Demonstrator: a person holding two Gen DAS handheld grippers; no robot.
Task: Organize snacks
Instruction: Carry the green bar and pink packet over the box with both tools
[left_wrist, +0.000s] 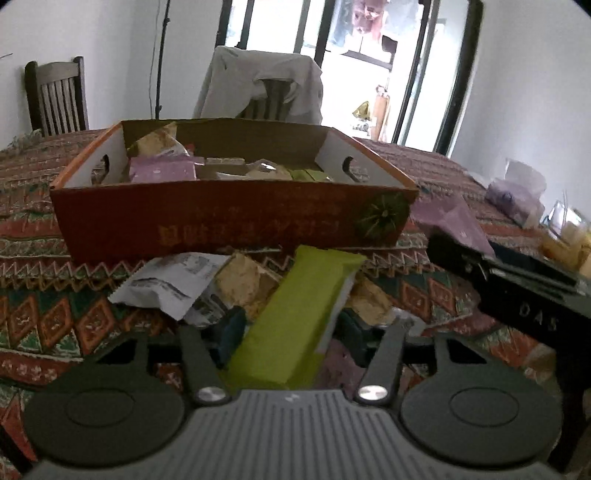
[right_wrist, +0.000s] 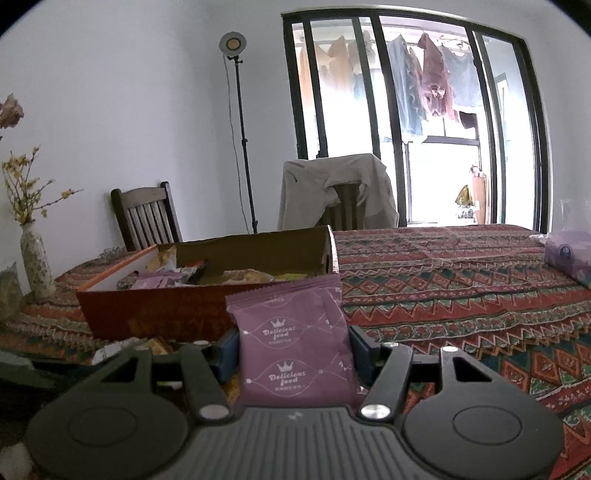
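Before the box, both claws loaded.

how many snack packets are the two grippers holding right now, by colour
green: 1, the green packet shut in the left gripper
purple: 1, the purple packet shut in the right gripper
total: 2
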